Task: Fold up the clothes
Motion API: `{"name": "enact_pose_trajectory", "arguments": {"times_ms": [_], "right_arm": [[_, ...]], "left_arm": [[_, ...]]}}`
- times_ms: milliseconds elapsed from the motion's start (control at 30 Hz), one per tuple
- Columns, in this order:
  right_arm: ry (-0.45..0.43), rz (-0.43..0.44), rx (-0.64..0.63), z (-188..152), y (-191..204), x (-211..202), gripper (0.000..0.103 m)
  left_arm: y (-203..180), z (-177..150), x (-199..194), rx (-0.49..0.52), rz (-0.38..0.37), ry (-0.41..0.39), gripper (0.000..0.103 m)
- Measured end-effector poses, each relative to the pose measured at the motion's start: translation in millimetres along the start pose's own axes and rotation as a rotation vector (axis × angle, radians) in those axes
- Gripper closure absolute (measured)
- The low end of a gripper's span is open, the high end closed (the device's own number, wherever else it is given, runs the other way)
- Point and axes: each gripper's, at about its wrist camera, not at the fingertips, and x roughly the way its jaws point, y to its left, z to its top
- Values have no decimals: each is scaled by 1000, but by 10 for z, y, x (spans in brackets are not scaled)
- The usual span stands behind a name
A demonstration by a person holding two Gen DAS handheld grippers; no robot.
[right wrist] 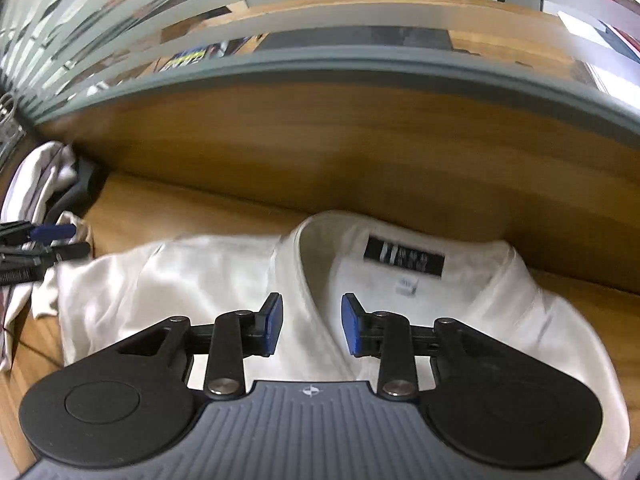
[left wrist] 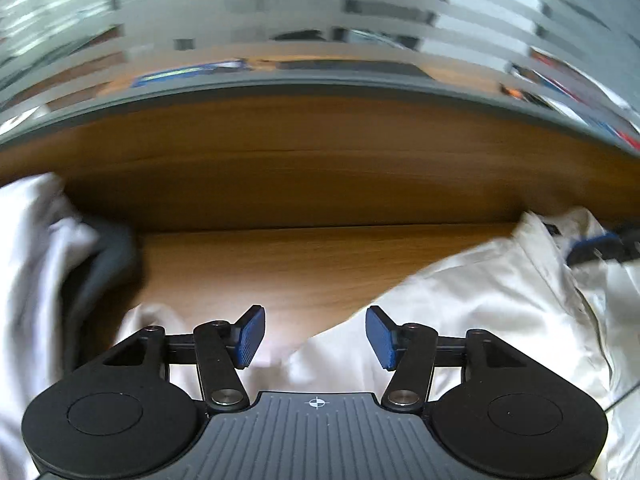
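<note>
Much of both views is smeared by blur, and the striped glass partition (right wrist: 280,16) behind the bench (left wrist: 320,184) is showing only streaks of whatever stands beyond it. My own housings are covering the lower part of each picture, so the near cloth is hidden under them.

I am holding my left gripper (left wrist: 316,336) with its fingers spread apart and nothing between them, over the edge of the white shirt (left wrist: 480,300), which is lying on the bench and running off the right side of this view. A second heap of white and grey cloth (left wrist: 48,264) is sitting at the far left, cut off by the frame; I cannot tell what garments it is made of.

Only my right wrist view is showing the shirt's (right wrist: 200,280) collar (right wrist: 316,232), lying open toward the back board with a black label (right wrist: 404,258) inside it; its print is too blurred to read. My right gripper (right wrist: 312,328) is hanging open just above the neckline, gripping nothing. At the left edge of that view my other gripper's blue-tipped fingers (right wrist: 52,232) are poking in, resting at the shirt's far sleeve.
</note>
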Motion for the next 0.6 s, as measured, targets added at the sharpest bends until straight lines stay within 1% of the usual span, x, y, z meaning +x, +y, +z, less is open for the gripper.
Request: {"name": "enact_pose_trajectory", "arguments": {"times_ms": [100,133,167,200,300,367,467,500,533,600], "right_arm": [[23,5,-4,77,-35,184,67],[35,16,-7,97,-44,243,74],[40,21,-17,119,-42,290,88],[37,18,-34,143,-29,324,101],[-4,-36,-112,216,61,345,101],[-20,-47,-144,274,115,364,101],[-42,-72,-205,304,213,407,100],[-50,-79,-220,304,244,399,97],[-60,-86,-226,299,275,370,85],[-97,-89,-228,280,307,225,78]], "left_arm": [[-157,22,153,55,-24,21,44],[-203,11,185,72,-29,27,44],[-248,0,216,90,-34,32,44],[-313,2,235,105,-32,33,44],[-402,0,254,110,-33,29,45],[-409,-14,237,96,-39,26,45],[-430,-47,178,95,-28,20,45],[-449,-57,161,97,-27,20,45],[-476,-66,134,96,-31,20,45],[-531,-83,69,89,-43,20,45]]}}
